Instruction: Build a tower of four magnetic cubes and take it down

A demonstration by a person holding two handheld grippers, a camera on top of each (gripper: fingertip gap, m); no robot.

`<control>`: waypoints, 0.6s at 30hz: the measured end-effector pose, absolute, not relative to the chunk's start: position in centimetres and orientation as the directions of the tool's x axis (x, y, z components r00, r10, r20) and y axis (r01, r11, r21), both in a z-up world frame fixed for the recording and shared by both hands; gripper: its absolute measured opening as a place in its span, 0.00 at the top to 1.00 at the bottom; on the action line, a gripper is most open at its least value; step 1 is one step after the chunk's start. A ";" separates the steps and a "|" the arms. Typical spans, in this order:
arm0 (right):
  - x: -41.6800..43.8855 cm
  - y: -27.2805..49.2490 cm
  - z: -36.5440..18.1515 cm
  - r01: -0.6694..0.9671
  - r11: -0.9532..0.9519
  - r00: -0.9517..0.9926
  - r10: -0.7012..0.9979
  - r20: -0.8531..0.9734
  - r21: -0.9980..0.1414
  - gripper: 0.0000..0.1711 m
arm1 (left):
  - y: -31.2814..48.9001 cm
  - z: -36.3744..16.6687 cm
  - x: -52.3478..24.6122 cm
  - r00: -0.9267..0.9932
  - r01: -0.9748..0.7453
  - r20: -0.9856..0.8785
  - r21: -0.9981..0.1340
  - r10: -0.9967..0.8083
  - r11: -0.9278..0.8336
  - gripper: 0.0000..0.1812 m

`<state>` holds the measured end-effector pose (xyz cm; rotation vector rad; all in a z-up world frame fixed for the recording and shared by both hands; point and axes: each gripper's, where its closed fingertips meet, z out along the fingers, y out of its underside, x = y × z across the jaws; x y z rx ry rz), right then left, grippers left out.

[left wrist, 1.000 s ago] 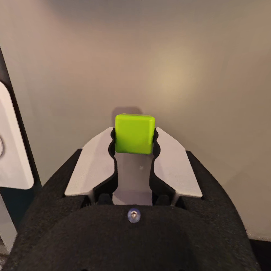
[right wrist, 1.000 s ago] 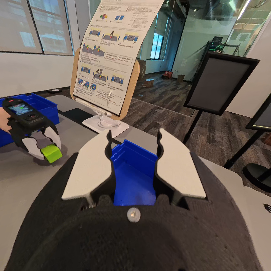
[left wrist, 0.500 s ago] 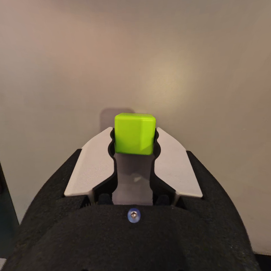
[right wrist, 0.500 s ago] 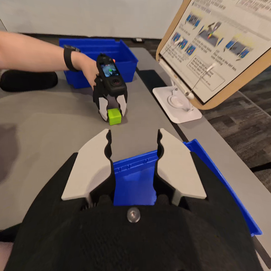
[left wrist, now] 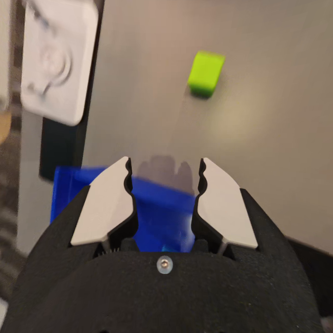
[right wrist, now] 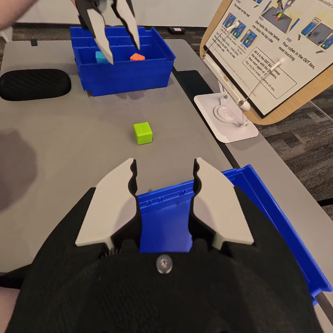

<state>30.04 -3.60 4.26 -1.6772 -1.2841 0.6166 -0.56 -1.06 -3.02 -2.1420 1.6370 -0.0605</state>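
Observation:
A lime green cube (right wrist: 142, 133) stands alone on the grey table (right wrist: 72, 135); it also shows in the left wrist view (left wrist: 206, 73), blurred. My left gripper (left wrist: 164, 160) is open and empty, well back from the cube. In the right wrist view the left gripper (right wrist: 124, 54) hangs above the far blue bin (right wrist: 126, 79), which holds a light blue cube (right wrist: 100, 56) and an orange cube (right wrist: 137, 57). My right gripper (right wrist: 164, 160) is open and empty, above the edge of the near blue bin (right wrist: 252, 207), short of the green cube.
An instruction board (right wrist: 270, 54) on a white stand base (right wrist: 228, 115) stands at the table's right edge; the base also shows in the left wrist view (left wrist: 57, 59). A black pad (right wrist: 34, 84) lies left of the far bin. A blue bin (left wrist: 162, 207) lies under the left fingers. One gripper's finger ends stand about 30 cm off the other's.
My left gripper has opened and let go of the green cube, which now stands on the table. It has lifted and drawn back over the far bin. The right gripper stays open.

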 end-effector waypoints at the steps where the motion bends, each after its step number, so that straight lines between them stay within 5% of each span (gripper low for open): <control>1: 30.0 -3.5 4.2 0.482 -0.048 0.336 0.932 0.134 -0.875 0.64 | -1.1 -2.9 -3.9 0.335 -0.916 -0.249 -0.311 -0.909 -0.253 0.60; 6: 29.5 -3.4 3.8 0.498 -0.053 0.329 0.935 0.132 -0.866 0.64 | -3.6 -6.4 -17.2 0.496 -0.865 -0.229 -0.053 -0.838 -0.498 0.60; 18: 28.6 -3.4 2.4 0.544 -0.070 0.304 0.945 0.118 -0.836 0.64 | -5.8 -12.4 -24.9 0.182 -0.915 -0.272 0.306 -0.945 -0.264 0.65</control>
